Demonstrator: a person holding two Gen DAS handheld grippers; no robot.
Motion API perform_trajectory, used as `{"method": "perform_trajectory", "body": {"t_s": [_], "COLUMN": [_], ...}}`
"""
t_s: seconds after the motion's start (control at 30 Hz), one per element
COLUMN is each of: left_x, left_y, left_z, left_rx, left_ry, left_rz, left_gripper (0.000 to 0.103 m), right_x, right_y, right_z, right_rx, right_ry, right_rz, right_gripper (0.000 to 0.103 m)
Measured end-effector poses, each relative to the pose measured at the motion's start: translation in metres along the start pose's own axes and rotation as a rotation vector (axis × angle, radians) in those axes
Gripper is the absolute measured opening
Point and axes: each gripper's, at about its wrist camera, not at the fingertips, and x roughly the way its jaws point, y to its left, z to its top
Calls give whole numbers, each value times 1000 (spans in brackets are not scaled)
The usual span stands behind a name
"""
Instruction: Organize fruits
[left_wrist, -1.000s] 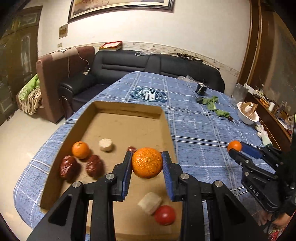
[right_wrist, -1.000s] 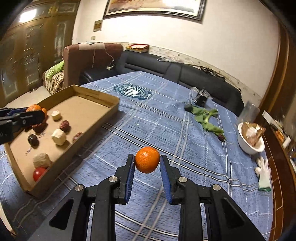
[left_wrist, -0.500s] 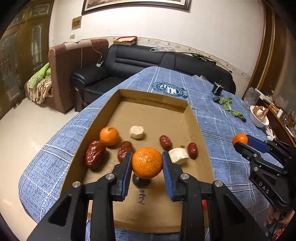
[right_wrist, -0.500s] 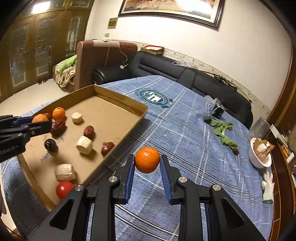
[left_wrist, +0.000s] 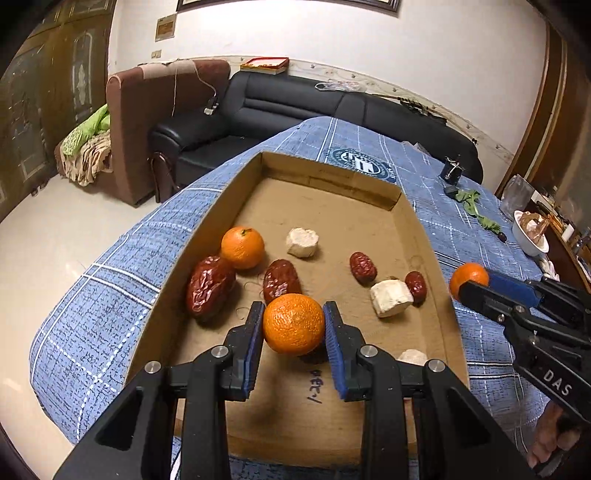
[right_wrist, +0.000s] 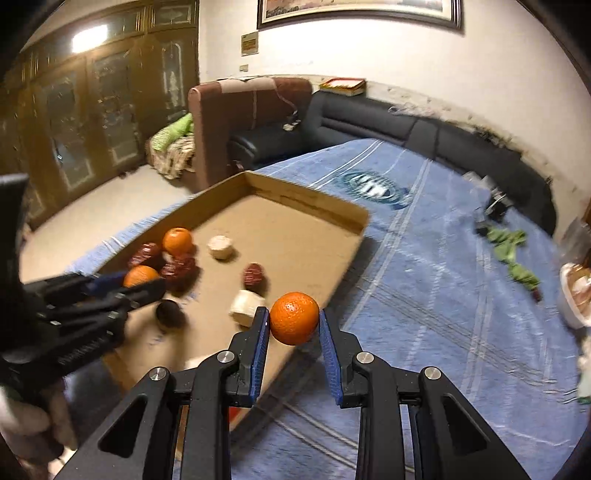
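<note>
Both grippers, left (left_wrist: 294, 334) and right (right_wrist: 293, 334), each pinching an orange, had moved in over the box (left_wrist: 325, 177), so drop-off looked close.

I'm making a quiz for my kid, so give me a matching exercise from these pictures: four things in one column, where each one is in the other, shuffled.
Things:
1. left gripper
2. right gripper
3. loose orange
4. white bowl

Places or states:
A. on the blue tablecloth, outside the box
B. lying in the cardboard box beside a red date
C. shut on an orange, over the box floor
D. shut on an orange, over the box's edge

Pairs: 1-C, 2-D, 3-B, 4-A
</note>
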Motion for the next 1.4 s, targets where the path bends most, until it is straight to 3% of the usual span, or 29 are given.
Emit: {"method": "perform_trajectory", "body": {"t_s": [0.33,0.47,0.6,1.0,1.2,1.4], "left_x": [1,-6,-14,-35,-50,-65], "left_y": [4,9,11,5,-5,-25], "left_z": [-1,2,6,12,13,12], "left_rx": [-21,-35,-53,-70,-54,-22], "left_ry": [11,-5,-19,-56,-91,-148], "left_rz": [-14,-22,-35,-35,-18,29], "left_gripper": [32,48,57,67,70,80], "right_x": [33,43,47,21,-7,-32], "right_y": [18,22,24,33,27,5], "right_z": [-2,-3,-4,2,0,-9], "right_rx": [12,21,32,-18,-33,-6], "right_ry": [74,95,107,42,-22,-64], "right_rz": [93,112,130,106,37,-78], "right_gripper": [31,31,32,41,48,57]}}
